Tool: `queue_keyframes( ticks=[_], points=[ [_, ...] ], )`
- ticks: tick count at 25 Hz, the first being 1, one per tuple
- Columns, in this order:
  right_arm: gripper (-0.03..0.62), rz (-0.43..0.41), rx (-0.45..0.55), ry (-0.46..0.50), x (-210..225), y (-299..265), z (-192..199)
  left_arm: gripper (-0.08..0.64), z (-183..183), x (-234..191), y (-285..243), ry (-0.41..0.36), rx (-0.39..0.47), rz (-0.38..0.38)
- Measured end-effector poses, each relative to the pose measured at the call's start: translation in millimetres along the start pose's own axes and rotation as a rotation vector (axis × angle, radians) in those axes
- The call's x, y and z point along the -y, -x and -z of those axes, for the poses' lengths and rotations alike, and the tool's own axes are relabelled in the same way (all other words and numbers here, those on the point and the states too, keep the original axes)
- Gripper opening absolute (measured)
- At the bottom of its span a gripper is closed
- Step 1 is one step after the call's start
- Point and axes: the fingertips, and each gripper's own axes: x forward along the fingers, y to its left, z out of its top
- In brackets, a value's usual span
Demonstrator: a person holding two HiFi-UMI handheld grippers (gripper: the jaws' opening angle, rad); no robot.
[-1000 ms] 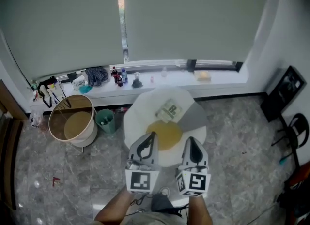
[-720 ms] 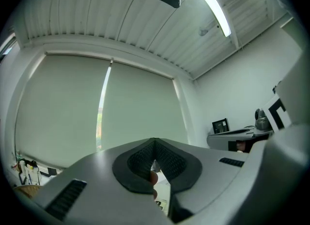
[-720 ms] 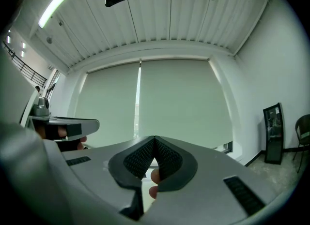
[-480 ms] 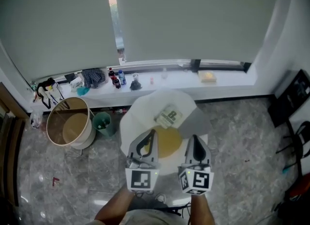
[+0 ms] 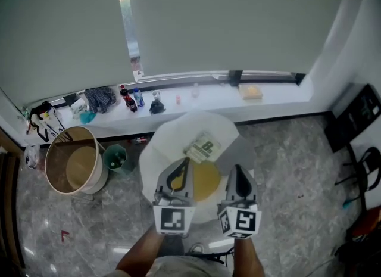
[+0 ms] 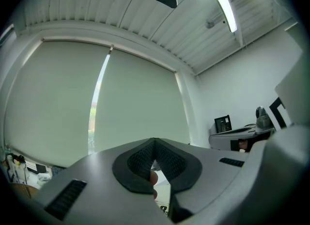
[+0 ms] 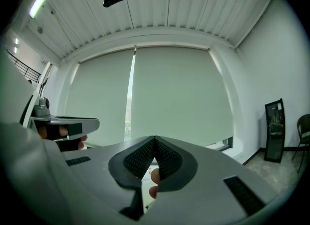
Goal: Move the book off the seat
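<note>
A thin book (image 5: 202, 149) with a white and green cover lies on the far part of a round white seat (image 5: 161, 151), just beyond a yellow round cushion (image 5: 206, 180). Both grippers are held level over the seat's near side, side by side. The left gripper (image 5: 186, 162) is shut with nothing in it, its tip a little short of the book. My right gripper (image 5: 237, 167) is shut and empty too, over the seat's right part. In the gripper views, the left gripper (image 6: 154, 142) and the right gripper (image 7: 155, 139) show closed jaws against the window blinds.
A large round bin (image 5: 71, 167) and a small green bucket (image 5: 116, 158) stand on the stone floor left of the seat. The window sill (image 5: 280, 94) carries bottles (image 5: 131, 97), a cloth (image 5: 99, 98) and a yellowish pad (image 5: 251, 92). A black frame (image 5: 351, 124) leans at the right wall.
In the head view the bin, bucket and sill clutter have slid left while the seat stays ahead. Both grippers have moved along together, still shut and side by side.
</note>
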Motion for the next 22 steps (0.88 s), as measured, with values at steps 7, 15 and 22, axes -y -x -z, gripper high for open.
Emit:
queue_keyframes(
  ticks=[7, 15, 22],
  points=[
    [-0.003, 0.066, -0.045, 0.012, -12.8, -74.4, 12.7, -0.006, 25.2, -53.1, -63.2, 0.006, -0.002, 0.068],
    [-0.003, 0.057, -0.067, -0.002, 14.5, -128.1, 48.4, -0.006, 71.8, -49.3, -119.7, 0.034, -0.045, 0.078],
    [-0.003, -0.032, -0.062, 0.013, 52.8, -163.1, 126.3, -0.005, 152.4, -18.0, -160.8, -0.05, -0.033, 0.022]
  ],
)
